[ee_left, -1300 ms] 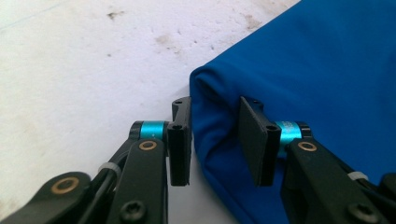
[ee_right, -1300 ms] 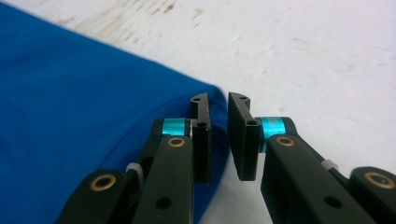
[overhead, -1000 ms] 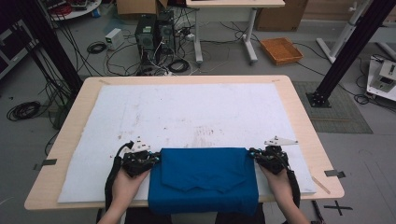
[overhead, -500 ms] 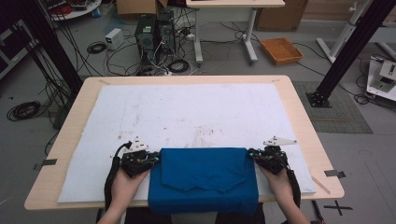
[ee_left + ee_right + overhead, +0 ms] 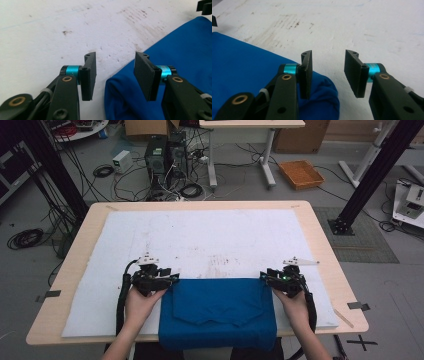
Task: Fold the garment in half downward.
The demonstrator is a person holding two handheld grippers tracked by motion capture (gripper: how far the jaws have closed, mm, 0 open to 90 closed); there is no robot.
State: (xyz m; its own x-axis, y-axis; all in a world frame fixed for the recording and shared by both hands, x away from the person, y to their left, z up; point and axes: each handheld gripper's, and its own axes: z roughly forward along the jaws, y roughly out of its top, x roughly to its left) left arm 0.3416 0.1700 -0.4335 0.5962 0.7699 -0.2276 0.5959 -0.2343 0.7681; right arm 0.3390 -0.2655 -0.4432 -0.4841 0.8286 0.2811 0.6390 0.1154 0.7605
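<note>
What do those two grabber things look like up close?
Each gripper, left and right, is black, with two flat rectangular pads, a turquoise ring behind each, and brass-coloured pivot pins. A black cable trails from the left one along the bare forearm.

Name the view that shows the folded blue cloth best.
The high view: the whole blue cloth lies on the white mat, its near edge hanging over the table's edge. The left gripper view and the right gripper view each catch just one corner beside open jaws.
</note>
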